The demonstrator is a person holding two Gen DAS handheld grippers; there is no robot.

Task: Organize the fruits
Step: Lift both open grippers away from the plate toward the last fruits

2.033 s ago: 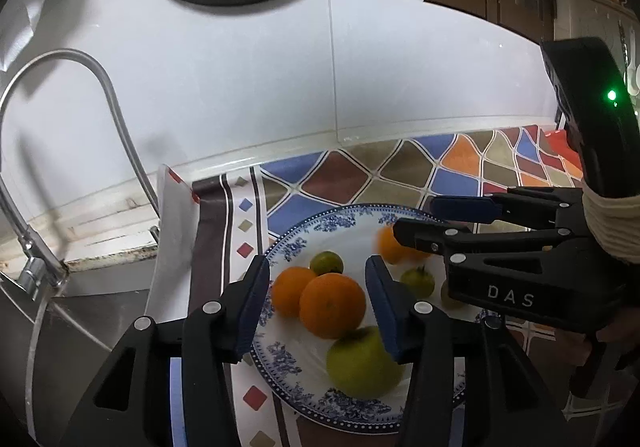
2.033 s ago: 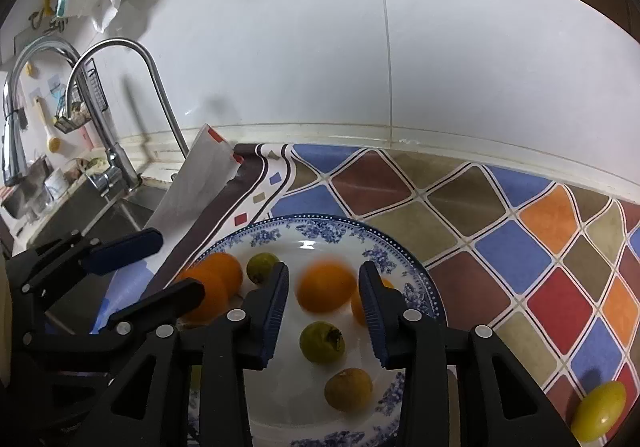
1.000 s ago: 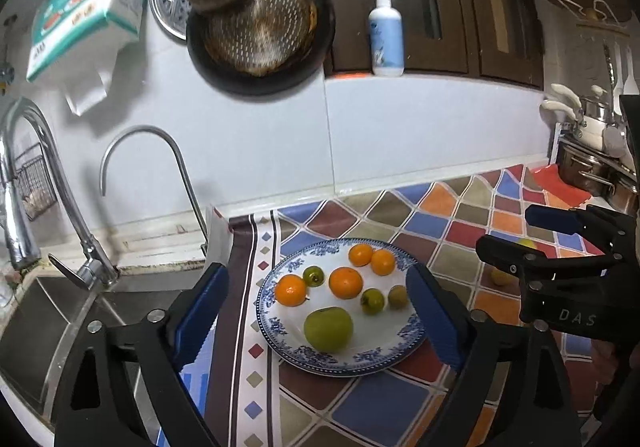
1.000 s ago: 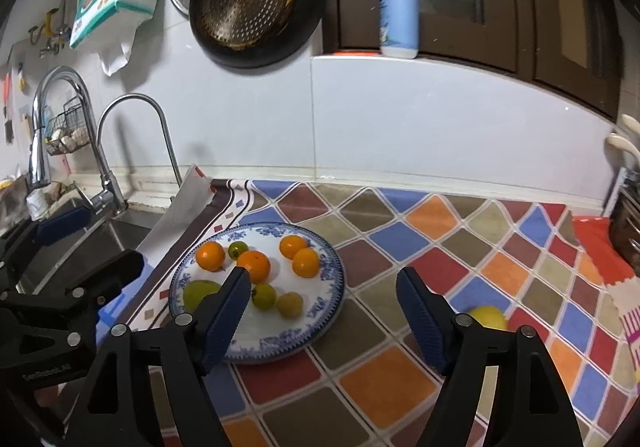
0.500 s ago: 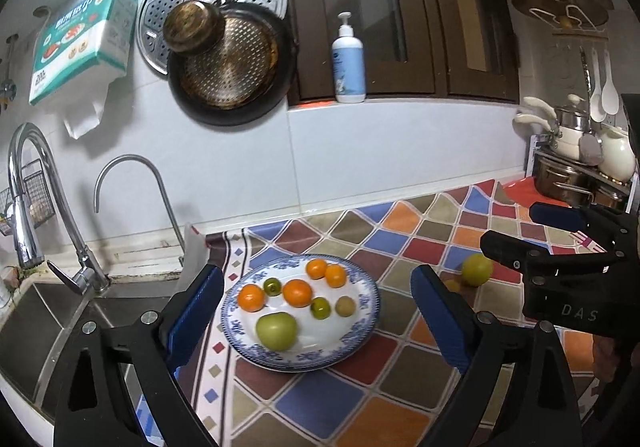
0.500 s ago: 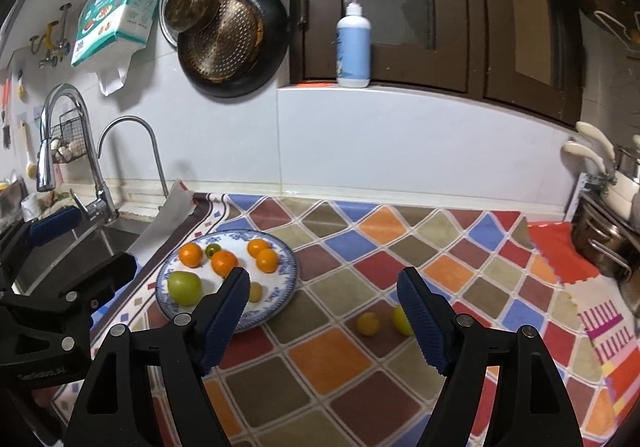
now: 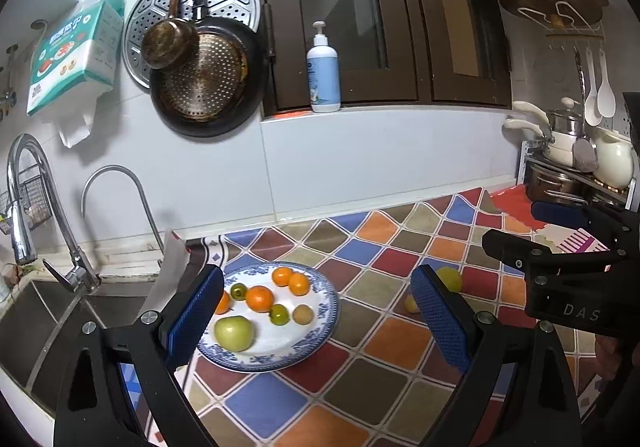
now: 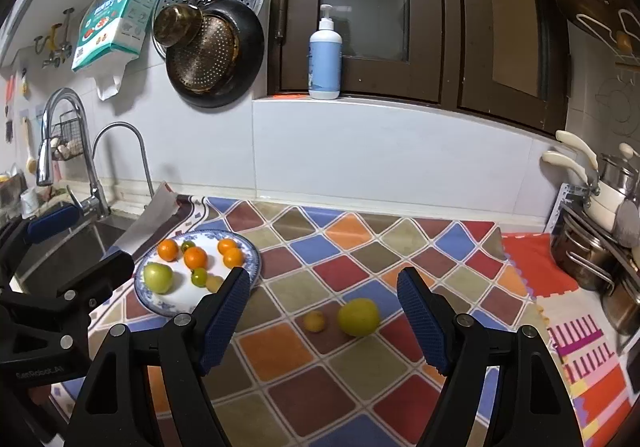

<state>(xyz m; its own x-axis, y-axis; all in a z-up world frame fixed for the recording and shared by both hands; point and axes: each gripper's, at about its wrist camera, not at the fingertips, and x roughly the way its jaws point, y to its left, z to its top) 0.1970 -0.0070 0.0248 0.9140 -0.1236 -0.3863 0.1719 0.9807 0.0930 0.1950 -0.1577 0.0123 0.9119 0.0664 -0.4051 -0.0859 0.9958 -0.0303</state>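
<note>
A: What's nearest in the right wrist view?

B: The right gripper [image 8: 322, 303], jaws standing wide apart w/ nothing between the pads. Same for the left gripper [image 7: 316, 313] in its own view: jaws wide, empty.

A: And the fruit?

B: Two loose pieces on the tiled desk [image 8: 304, 371], both just beyond the right jaws & inside their gap. A big yellow-green fruit [image 8: 358, 316] sits nearer the right-hand jaw; a small yellow fruit [image 8: 314, 321] lies just beside it, toward the left-hand jaw. They're close but I can't tell if they touch.

A: Farther out?

B: The blue-rimmed plate [image 8: 252, 247] is beyond the left-hand jaw tip, off to that side. It carries oranges, small green fruits & one green apple [image 8: 157, 277]. Behind it, the sink & taps, then the white wall.

A: So what's the step, in yr view?

B: Prob. picking a loose fruit to carry to the plate. Advice: take one at a time. Centre the jaws on the big fruit first, since the gap looks ample for it. Come in low so the pads meet its widest part; round fruit rolls if nudged off-centre. Keep the left-hand jaw clear of the small fruit, or it may skitter away. Squeeze gently.
</note>
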